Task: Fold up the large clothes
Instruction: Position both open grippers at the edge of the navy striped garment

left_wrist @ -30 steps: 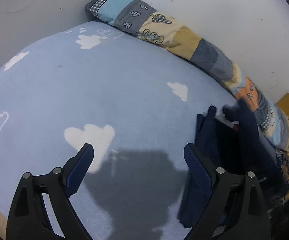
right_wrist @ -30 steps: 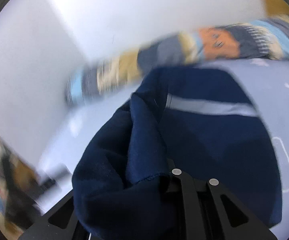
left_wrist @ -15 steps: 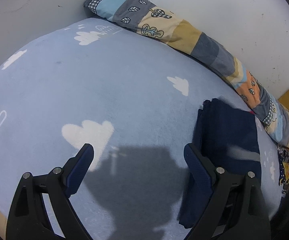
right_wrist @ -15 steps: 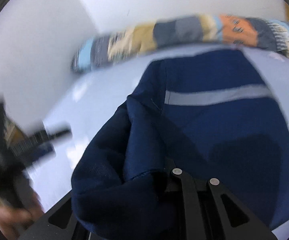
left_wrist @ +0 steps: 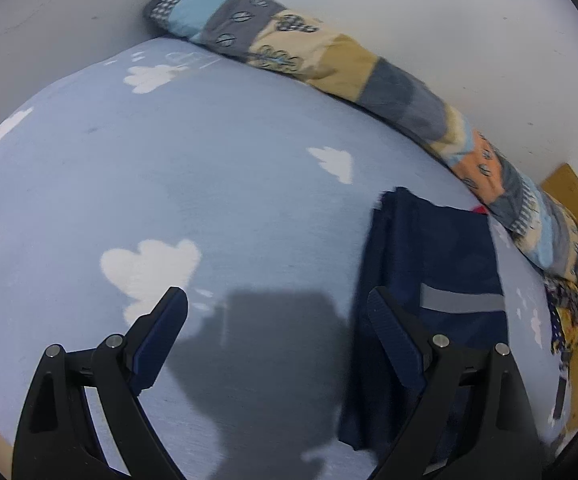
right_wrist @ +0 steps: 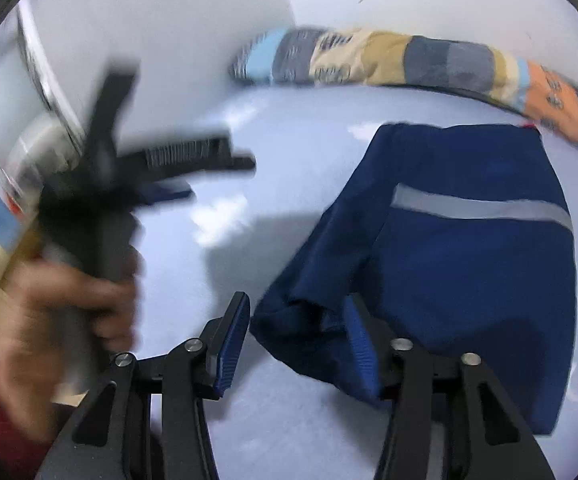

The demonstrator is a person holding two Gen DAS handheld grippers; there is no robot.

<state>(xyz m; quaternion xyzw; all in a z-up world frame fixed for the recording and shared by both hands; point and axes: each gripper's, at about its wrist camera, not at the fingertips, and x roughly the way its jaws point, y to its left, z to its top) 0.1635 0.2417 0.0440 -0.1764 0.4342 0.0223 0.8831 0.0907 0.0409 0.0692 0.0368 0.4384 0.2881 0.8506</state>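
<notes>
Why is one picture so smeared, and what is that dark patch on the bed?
Right wrist view: motion blur smears the left gripper, hand and bolster. Left wrist view: sharper; the patch is a shadow on the sheet; fisheye bulges the bed.

Bright, even light; fisheye-bent edges; right view's left side seems motion-blurred.

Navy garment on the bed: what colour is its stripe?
Light grey, across the navy garment; clearest in the right wrist view.
</notes>
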